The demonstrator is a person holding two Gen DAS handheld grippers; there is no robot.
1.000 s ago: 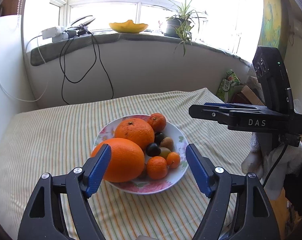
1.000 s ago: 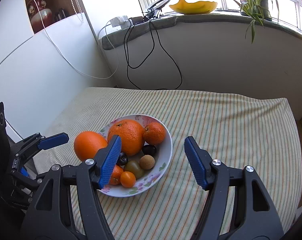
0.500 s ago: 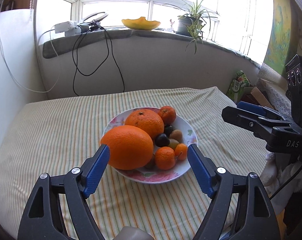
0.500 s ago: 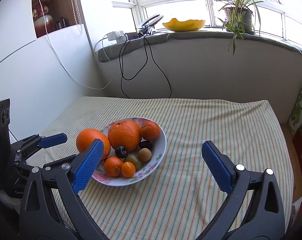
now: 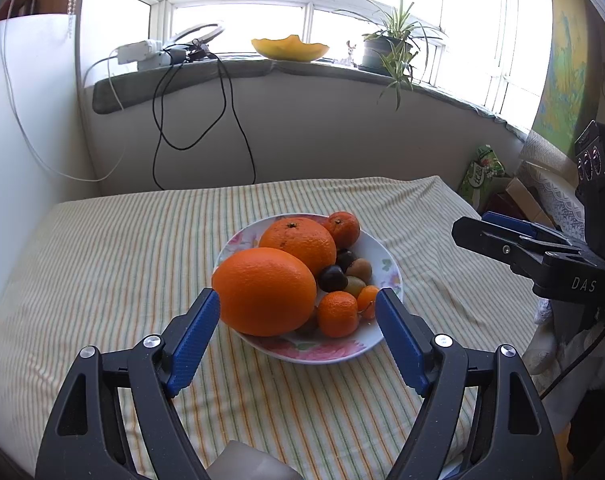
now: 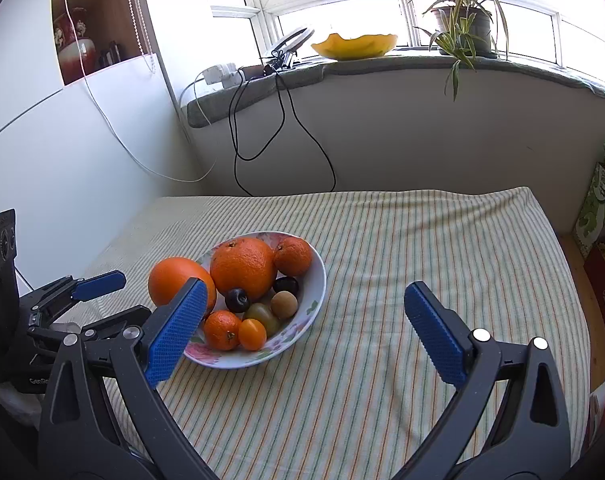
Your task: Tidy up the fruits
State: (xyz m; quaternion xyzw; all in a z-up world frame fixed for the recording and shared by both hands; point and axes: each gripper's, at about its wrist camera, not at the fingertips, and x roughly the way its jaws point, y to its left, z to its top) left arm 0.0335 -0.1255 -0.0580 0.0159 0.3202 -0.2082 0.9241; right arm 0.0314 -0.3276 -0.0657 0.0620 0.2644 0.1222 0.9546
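A floral plate [image 5: 386, 268] heaped with fruit sits on the striped cloth [image 5: 114, 264] covering the counter. A large orange [image 5: 264, 291] lies at the plate's near-left edge, overhanging the rim, with a second big orange [image 5: 298, 243] behind it and a tangerine [image 5: 343, 229] beyond that. Dark plums [image 5: 332, 278], a brown kiwi [image 5: 359, 269], a green fruit, a small tangerine [image 5: 337, 314] and a kumquat [image 5: 367, 296] fill the right side. The left tool [image 5: 298, 334] hovers just short of the plate, fingers spread wide, the large orange lying beyond its left finger. The right tool [image 6: 302, 326] hangs to the plate's right, also wide apart, holding nothing. A yellow bowl [image 6: 354, 45] and potted plant [image 6: 460, 24] stand on the windowsill.
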